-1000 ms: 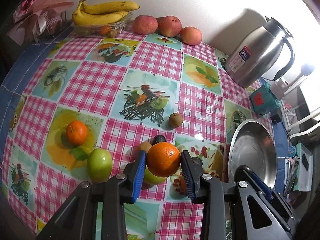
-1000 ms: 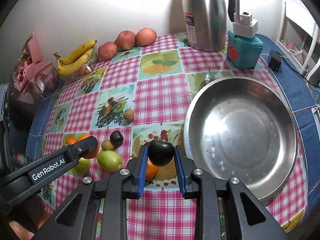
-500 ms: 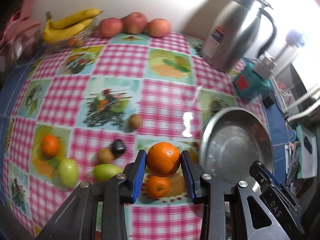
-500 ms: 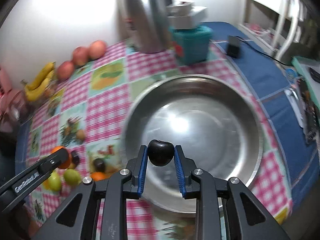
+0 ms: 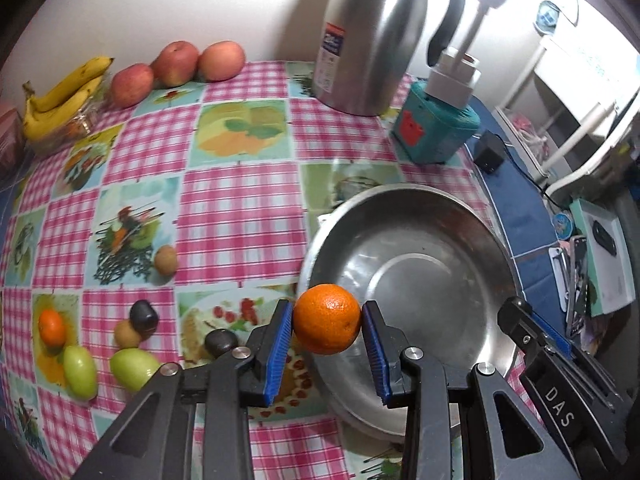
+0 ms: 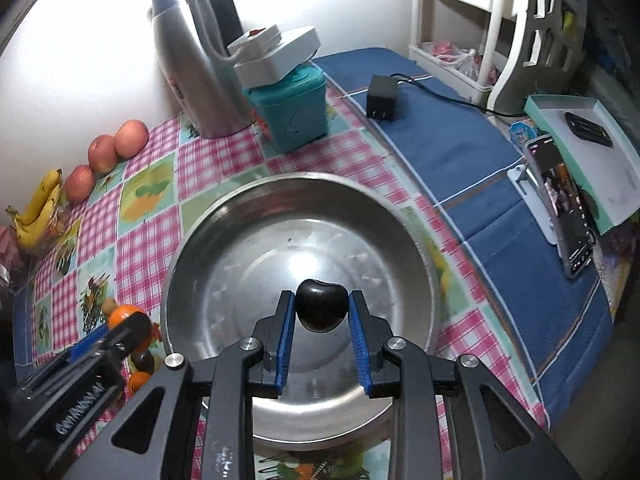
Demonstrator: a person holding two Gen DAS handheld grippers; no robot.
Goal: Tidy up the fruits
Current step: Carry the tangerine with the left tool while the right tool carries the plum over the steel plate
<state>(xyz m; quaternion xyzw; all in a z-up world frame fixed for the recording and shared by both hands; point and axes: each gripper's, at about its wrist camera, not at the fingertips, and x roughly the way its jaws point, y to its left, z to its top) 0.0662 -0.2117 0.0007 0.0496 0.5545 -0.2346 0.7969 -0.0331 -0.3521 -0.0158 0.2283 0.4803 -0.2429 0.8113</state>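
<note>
My left gripper [image 5: 327, 326] is shut on an orange [image 5: 327, 319], held over the near left rim of the steel bowl [image 5: 432, 240]. My right gripper [image 6: 321, 312] is shut on a dark plum [image 6: 321, 309], held above the inside of the same bowl [image 6: 248, 264]. On the checked cloth to the left lie two green fruits [image 5: 130, 367], a small orange [image 5: 51, 326], dark plums [image 5: 143, 315] and small brown fruits [image 5: 165, 260]. The left gripper also shows at the lower left of the right wrist view [image 6: 120, 332].
A steel kettle [image 5: 372, 36] and a teal box [image 5: 436, 128] with a white lamp base stand behind the bowl. Three apples [image 5: 176, 64] and bananas [image 5: 60, 96] lie at the back left. A black charger [image 6: 382, 98], a phone [image 6: 560, 204] and a tray lie on the blue cloth, right.
Both grippers have swung right, from over the loose fruits to the bowl, each still holding its fruit. The right gripper now hangs over the bowl's inside.
</note>
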